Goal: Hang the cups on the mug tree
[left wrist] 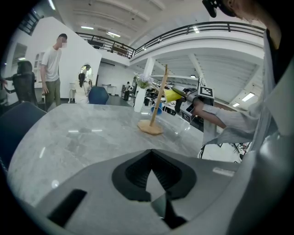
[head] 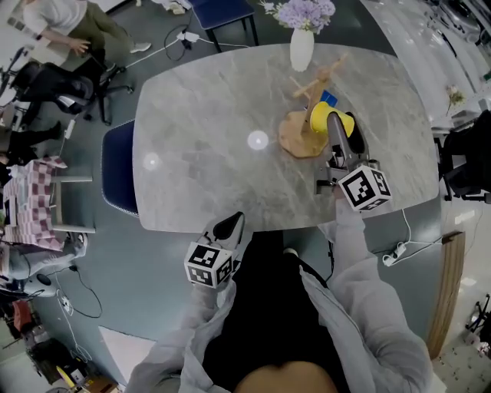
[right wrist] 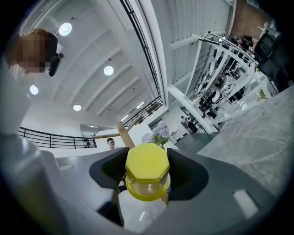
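Observation:
The wooden mug tree point(head: 307, 115) stands on the marble table point(head: 207, 153), right of centre. A blue cup point(head: 329, 97) hangs on its far side. My right gripper point(head: 336, 124) is shut on a yellow cup point(head: 325, 117) and holds it right beside the tree, above its round base. In the right gripper view the yellow cup point(right wrist: 147, 172) fills the jaws, with a wooden peg point(right wrist: 124, 134) just behind it. My left gripper point(head: 230, 228) hangs shut and empty off the table's near edge; in its own view the tree point(left wrist: 158, 98) and the yellow cup point(left wrist: 173, 95) stand far ahead.
A white vase of purple flowers point(head: 301, 42) stands at the table's far edge behind the tree. A blue chair point(head: 119, 165) sits at the table's left end, another chair point(head: 222, 11) at the far side. People stand and sit at the far left point(head: 57, 27).

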